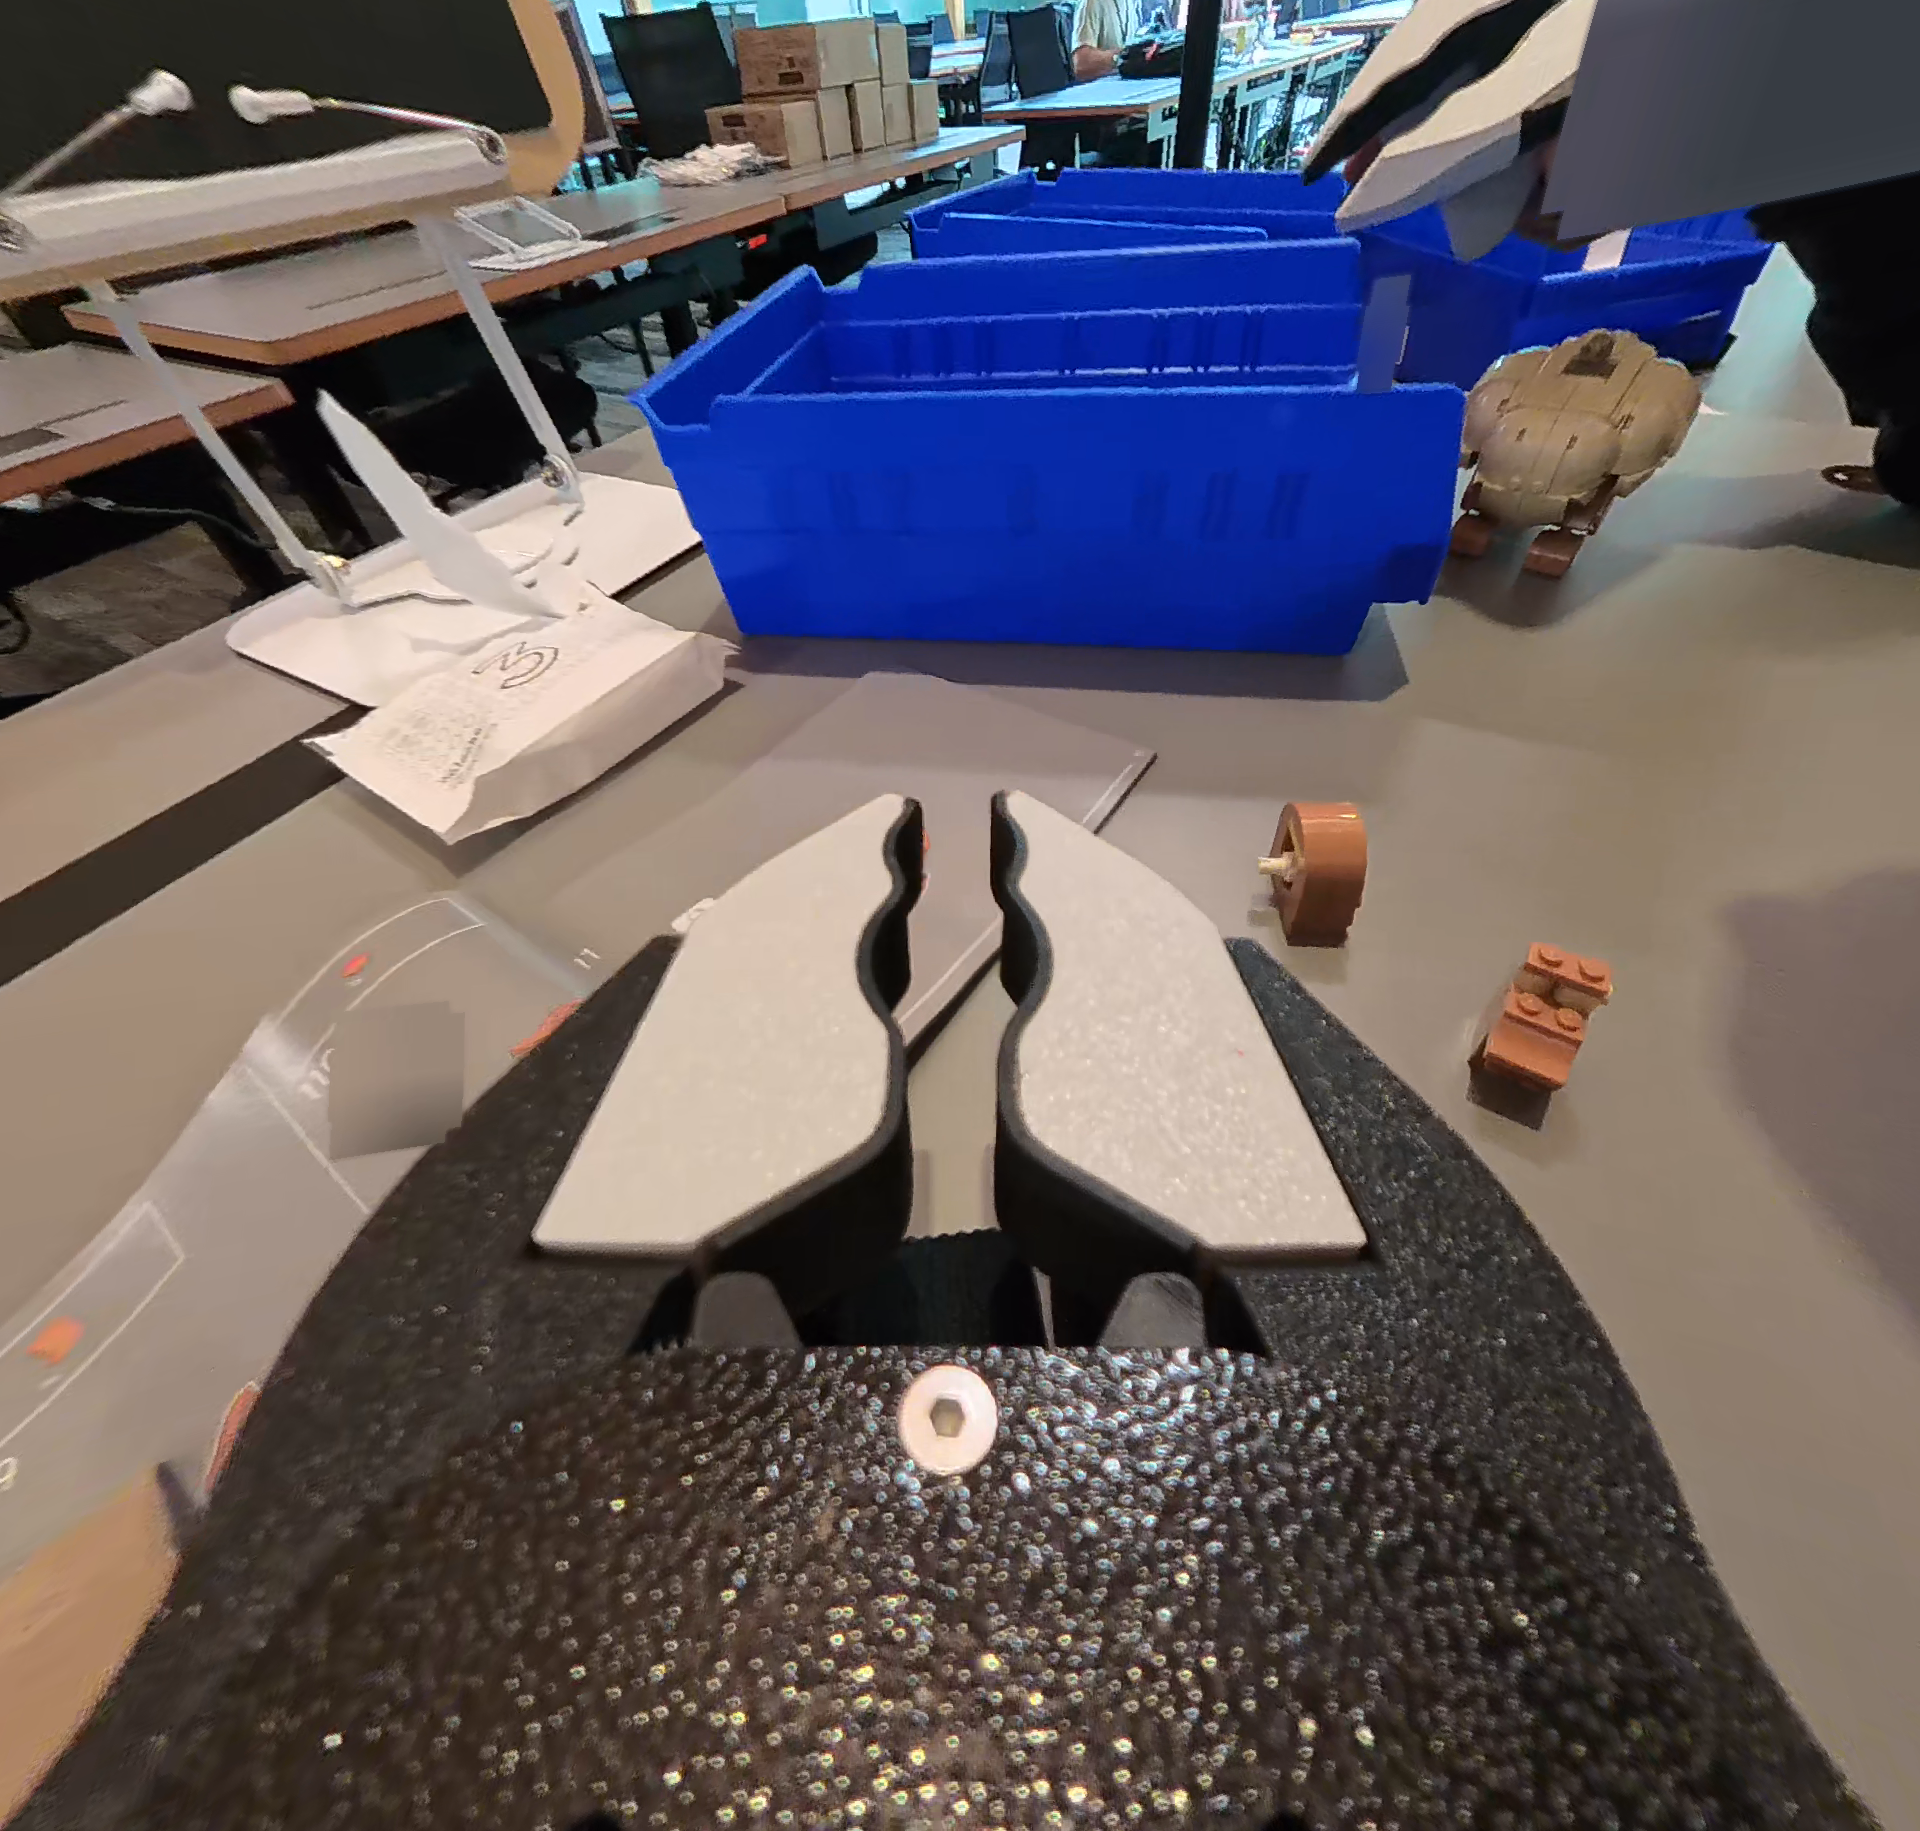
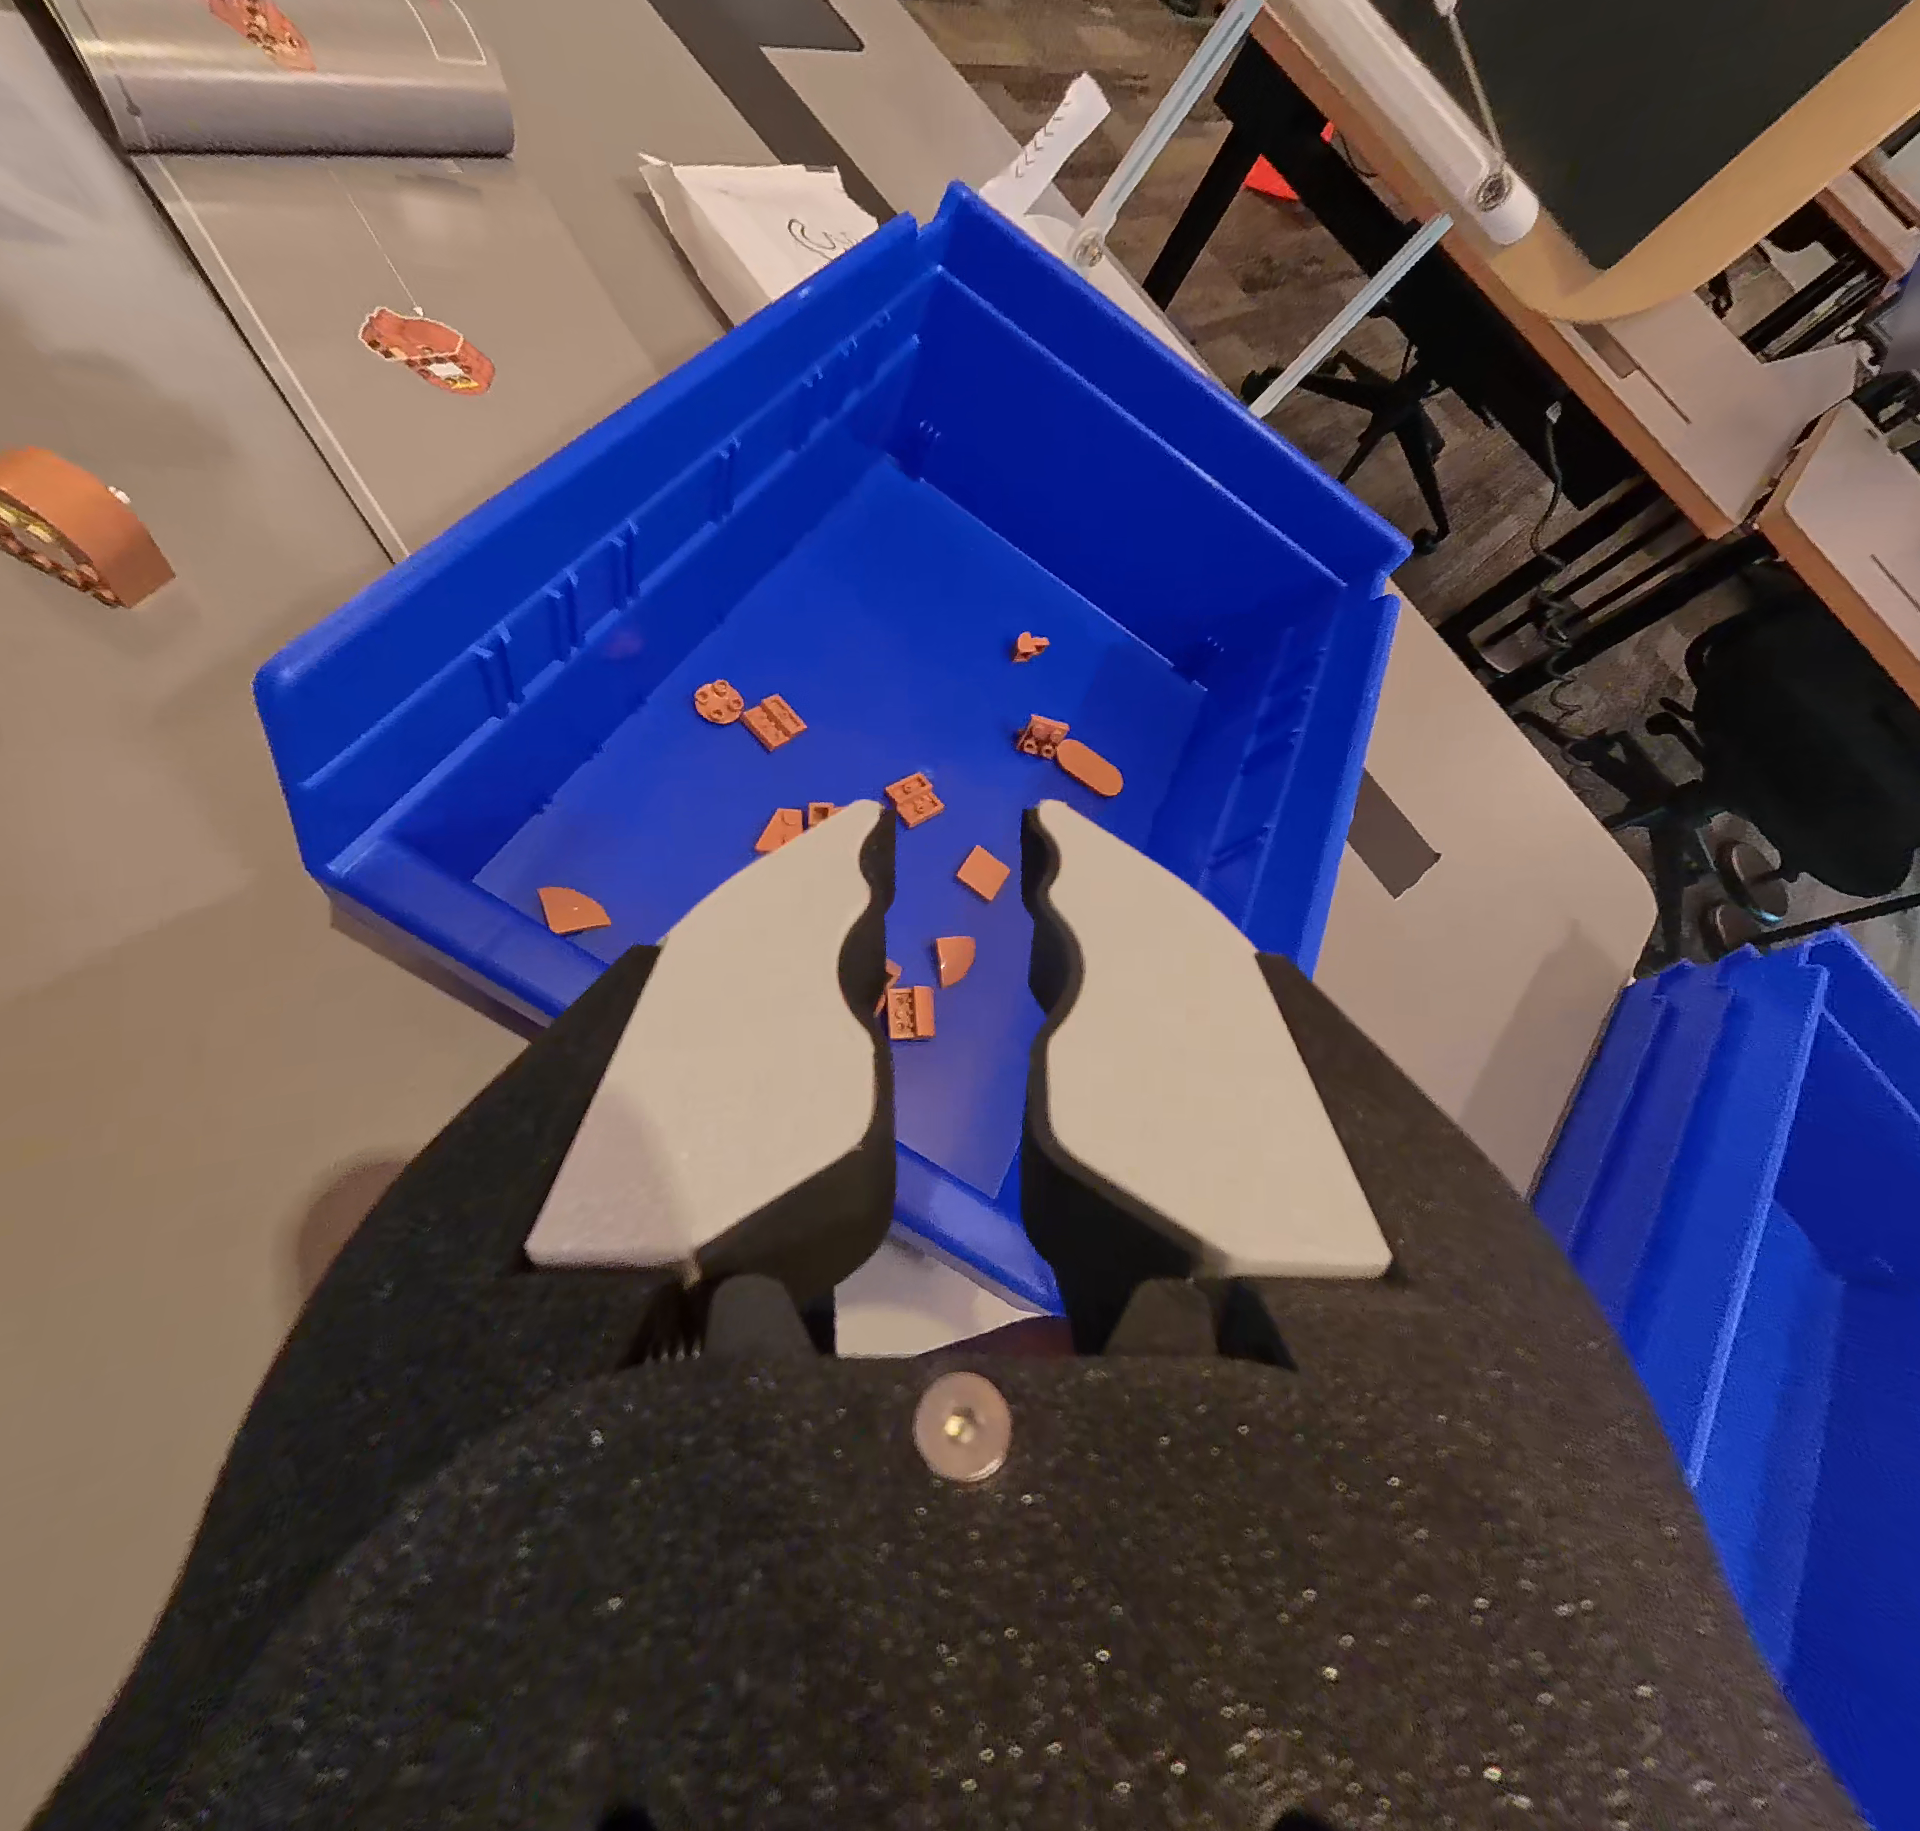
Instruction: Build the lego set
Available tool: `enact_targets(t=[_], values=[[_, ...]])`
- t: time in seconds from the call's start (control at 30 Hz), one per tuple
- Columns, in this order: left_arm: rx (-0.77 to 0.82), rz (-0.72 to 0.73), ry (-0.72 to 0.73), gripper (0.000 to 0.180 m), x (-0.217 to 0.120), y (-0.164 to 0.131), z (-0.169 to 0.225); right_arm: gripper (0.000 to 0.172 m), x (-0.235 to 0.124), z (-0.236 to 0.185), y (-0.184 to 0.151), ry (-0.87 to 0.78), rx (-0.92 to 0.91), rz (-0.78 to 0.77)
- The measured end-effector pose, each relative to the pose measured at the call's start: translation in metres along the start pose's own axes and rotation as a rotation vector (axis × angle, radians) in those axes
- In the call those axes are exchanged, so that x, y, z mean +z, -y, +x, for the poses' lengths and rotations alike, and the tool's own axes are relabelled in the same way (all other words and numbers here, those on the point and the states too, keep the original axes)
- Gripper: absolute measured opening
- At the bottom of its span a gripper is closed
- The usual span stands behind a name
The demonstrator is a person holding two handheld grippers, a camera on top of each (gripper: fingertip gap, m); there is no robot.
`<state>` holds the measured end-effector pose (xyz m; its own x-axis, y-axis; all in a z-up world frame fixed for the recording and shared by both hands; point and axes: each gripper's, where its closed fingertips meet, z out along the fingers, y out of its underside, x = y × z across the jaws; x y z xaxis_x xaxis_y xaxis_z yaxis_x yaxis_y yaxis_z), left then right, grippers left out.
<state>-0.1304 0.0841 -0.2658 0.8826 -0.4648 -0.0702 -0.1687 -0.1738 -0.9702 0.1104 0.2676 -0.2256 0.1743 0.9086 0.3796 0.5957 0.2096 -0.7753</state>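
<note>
item: my right gripper (image 2: 956,815), jaws parted and empty, hangs over the blue bin (image 2: 727,493) of orange bricks (image 2: 914,799) mid-frame; left gripper (image 1: 956,810), empty, slightly parted, above grey table (image 1: 1558,742).

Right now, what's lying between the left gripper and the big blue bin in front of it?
In the left wrist view, a flat grey sheet lies on the table between the left gripper and the blue bin; beyond it is bare grey tabletop.

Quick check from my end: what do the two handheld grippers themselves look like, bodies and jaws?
Both match: the left gripper and right gripper have a rough, speckled black body with one silver hex screw at centre. Each jaw is a flat light-grey plate with a wavy black inner edge. No cables or sleeves show.
</note>
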Motion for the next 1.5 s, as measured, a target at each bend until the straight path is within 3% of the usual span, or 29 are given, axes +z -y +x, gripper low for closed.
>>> enact_targets(t=[0.63, 0.8, 0.97, 1.1, 1.27, 1.5], values=[[0.013, -0.097, -0.056, 0.011, 0.011, -0.023, 0.013, 0.023, 0.010, -0.002, -0.022, 0.029, -0.009, -0.091], [0.011, -0.103, -0.064, 0.011, 0.014, -0.023, 0.014, 0.023, 0.017, 0.000, -0.036, 0.026, -0.117, -0.199], [0.013, -0.100, -0.067, 0.011, 0.013, -0.023, 0.016, 0.030, 0.032, -0.010, -0.042, 0.253, -0.500, -0.366], [0.027, -0.111, -0.058, 0.011, 0.010, -0.025, 0.016, 0.031, 0.046, -0.017, -0.062, 0.486, -0.765, -0.598], [0.032, -0.120, -0.053, 0.011, 0.008, -0.027, 0.015, 0.030, 0.059, -0.027, -0.082, 0.684, -0.752, -0.756], [0.027, -0.123, -0.063, 0.011, 0.007, -0.028, 0.016, 0.031, 0.068, -0.028, -0.104, 0.705, -0.804, -0.897]])
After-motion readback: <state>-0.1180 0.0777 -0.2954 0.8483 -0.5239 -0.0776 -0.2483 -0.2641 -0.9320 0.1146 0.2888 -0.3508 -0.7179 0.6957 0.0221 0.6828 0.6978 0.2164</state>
